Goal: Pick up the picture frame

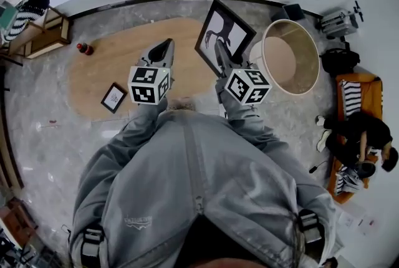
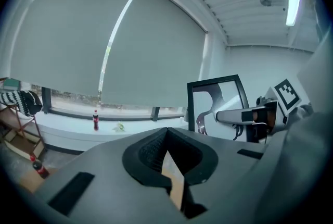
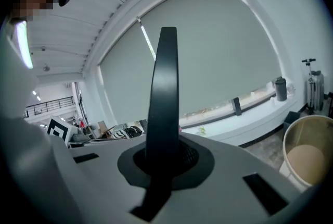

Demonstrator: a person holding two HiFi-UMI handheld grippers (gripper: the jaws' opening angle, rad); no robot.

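Observation:
My right gripper (image 1: 219, 48) is shut on the edge of a large black picture frame (image 1: 225, 31) with a black bird print, held up off the floor. The right gripper view shows that frame (image 3: 164, 87) edge-on, rising upright from between the closed jaws of my right gripper (image 3: 164, 158). My left gripper (image 1: 164, 47) hangs beside it on the left, shut with nothing in it. From the left gripper view, the frame (image 2: 221, 98) and my right gripper (image 2: 225, 115) on it are to the right of my left gripper (image 2: 169, 158). A small black frame (image 1: 113, 97) lies on the floor below left.
An oval wooden surface (image 1: 118, 61) lies below, with a cola bottle (image 1: 85, 48) at its left end. A round beige tub (image 1: 288, 55) stands to the right. A person sits on an orange sofa (image 1: 358, 92) at far right. A wooden crate (image 1: 43, 33) stands at left.

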